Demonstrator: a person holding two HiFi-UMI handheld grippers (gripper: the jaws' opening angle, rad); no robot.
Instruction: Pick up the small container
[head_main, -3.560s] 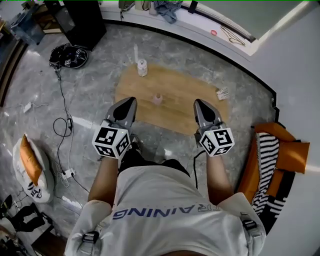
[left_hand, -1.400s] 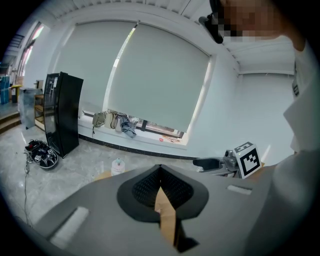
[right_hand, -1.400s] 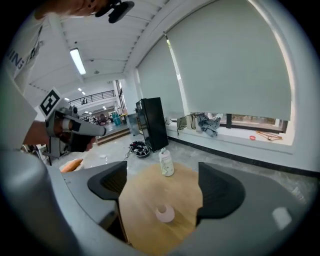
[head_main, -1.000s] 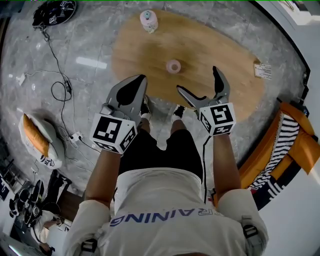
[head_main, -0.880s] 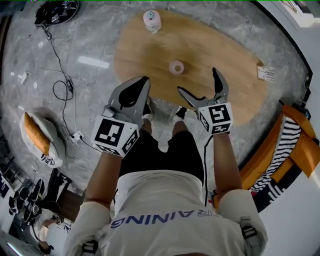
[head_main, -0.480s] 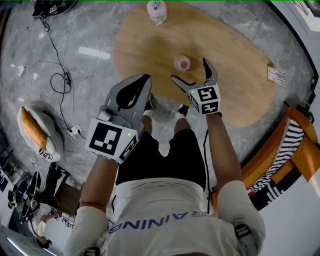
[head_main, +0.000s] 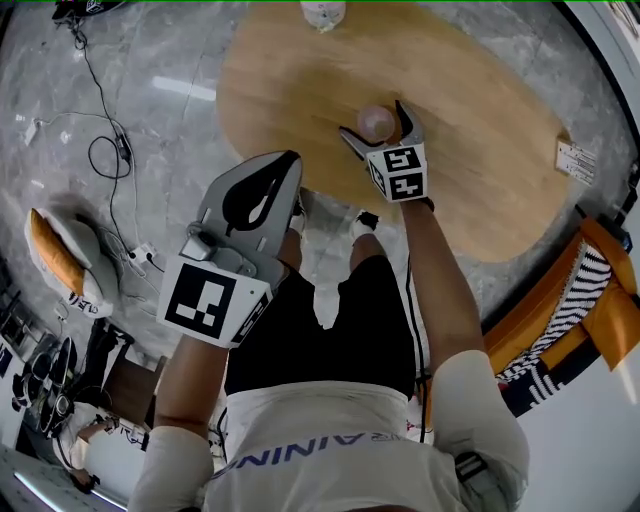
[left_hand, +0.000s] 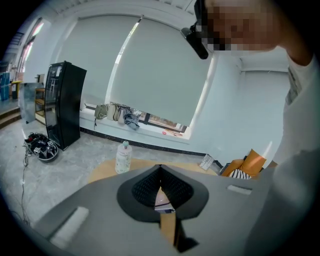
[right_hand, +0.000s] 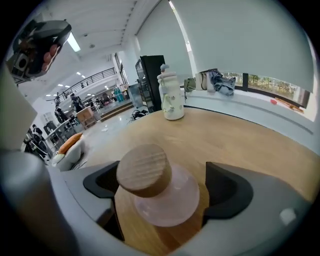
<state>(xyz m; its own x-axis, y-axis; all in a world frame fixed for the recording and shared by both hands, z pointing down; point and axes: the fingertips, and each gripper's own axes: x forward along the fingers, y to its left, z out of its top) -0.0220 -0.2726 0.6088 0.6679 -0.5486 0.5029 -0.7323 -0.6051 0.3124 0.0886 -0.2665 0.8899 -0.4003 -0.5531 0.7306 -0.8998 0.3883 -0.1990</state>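
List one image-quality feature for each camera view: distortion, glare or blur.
Head view: fisheye bows the wooden table's edge, and a glare streak lies on the marble floor. Left gripper view: black round vignette, mosaic patch at top. Right gripper view: the small container looms large and slightly soft near the lens.

The right gripper (head_main: 374, 121) has been brought down and forward over the wooden table (head_main: 480, 150) to the small pink container (right_hand: 162, 197), which is now straddled by its jaws, these having just been closing slightly without yet pressing it.
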